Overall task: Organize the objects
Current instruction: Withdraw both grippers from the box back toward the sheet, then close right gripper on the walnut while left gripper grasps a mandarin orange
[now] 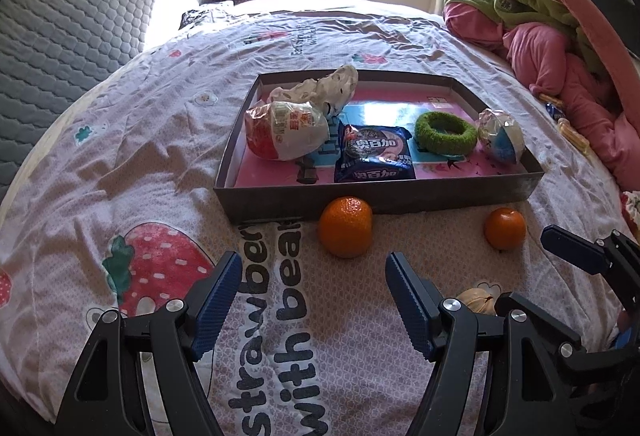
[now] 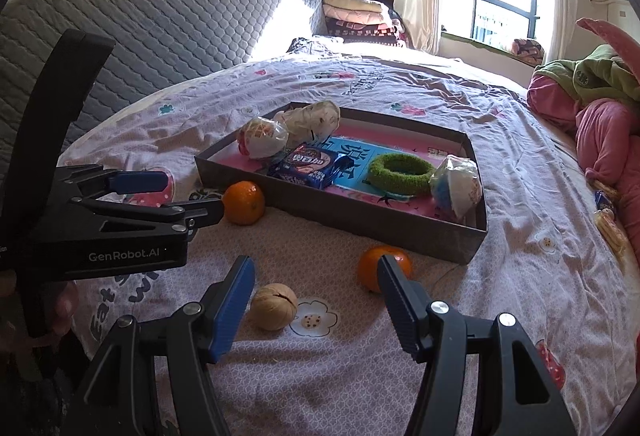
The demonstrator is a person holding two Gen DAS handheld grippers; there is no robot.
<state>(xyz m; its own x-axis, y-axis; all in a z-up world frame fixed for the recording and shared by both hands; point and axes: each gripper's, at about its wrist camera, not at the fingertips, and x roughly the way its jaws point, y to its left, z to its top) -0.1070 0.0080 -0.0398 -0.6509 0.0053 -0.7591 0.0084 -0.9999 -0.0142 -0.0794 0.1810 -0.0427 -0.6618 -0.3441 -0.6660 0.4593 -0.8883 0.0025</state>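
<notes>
both claws (image 1: 314,276) (image 2: 316,278) agape, empty, ribbed blue pads above wrinkly walnut (image 2: 274,306), dimpled oranges (image 1: 346,227)

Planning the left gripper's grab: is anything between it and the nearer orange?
Nothing visible. The left gripper is open, and only bare bedsheet lies between it and the orange, which sits against the box's front wall.

The left tool (image 1: 314,276) hangs over the bed (image 1: 120,163), tilted down, its two blue pads wide apart with nothing between them. The right tool (image 2: 316,282) hangs over the bed too, just beside the left one, also tilted down, pads apart and empty.
</notes>
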